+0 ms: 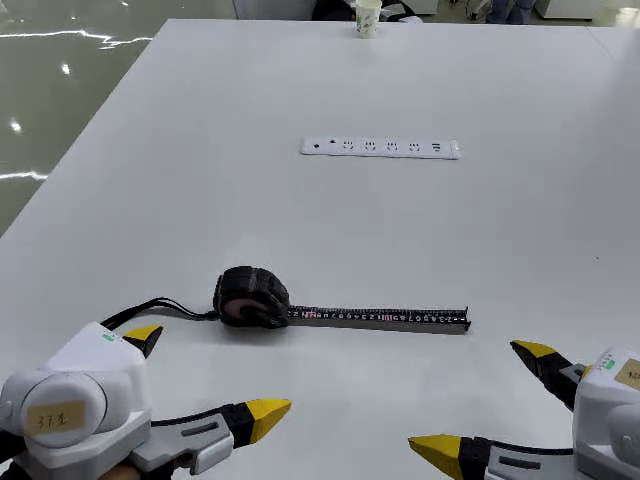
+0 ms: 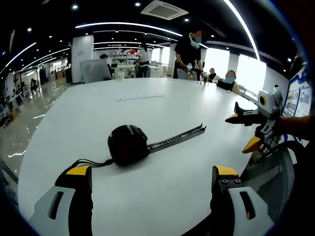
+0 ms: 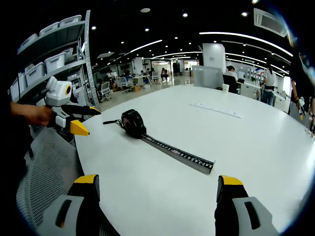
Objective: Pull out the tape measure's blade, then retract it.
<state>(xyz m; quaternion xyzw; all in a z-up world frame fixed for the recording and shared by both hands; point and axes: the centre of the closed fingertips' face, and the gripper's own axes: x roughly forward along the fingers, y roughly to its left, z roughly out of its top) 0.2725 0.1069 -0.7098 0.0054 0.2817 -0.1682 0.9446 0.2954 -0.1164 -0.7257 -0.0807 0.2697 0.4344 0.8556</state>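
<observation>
A black tape measure point(image 1: 251, 296) lies on the white table point(image 1: 400, 220), its dark blade point(image 1: 385, 319) drawn out to the right and lying flat, with a black strap trailing left. In the left gripper view the tape measure point(image 2: 127, 143) sits ahead with the blade point(image 2: 177, 137) running right; in the right gripper view the case point(image 3: 133, 122) sits to the left and the blade tip point(image 3: 206, 166) lies near. My left gripper point(image 1: 205, 385) is open near the front edge, left of the case. My right gripper point(image 1: 490, 400) is open at the front right, short of the blade tip. Neither touches the tape.
A white power strip point(image 1: 380, 147) lies mid-table beyond the tape measure. A paper cup point(image 1: 368, 17) stands at the far edge. Several people stand past the table's far end in the left gripper view, and storage shelves point(image 3: 54, 59) rise at the left in the right gripper view.
</observation>
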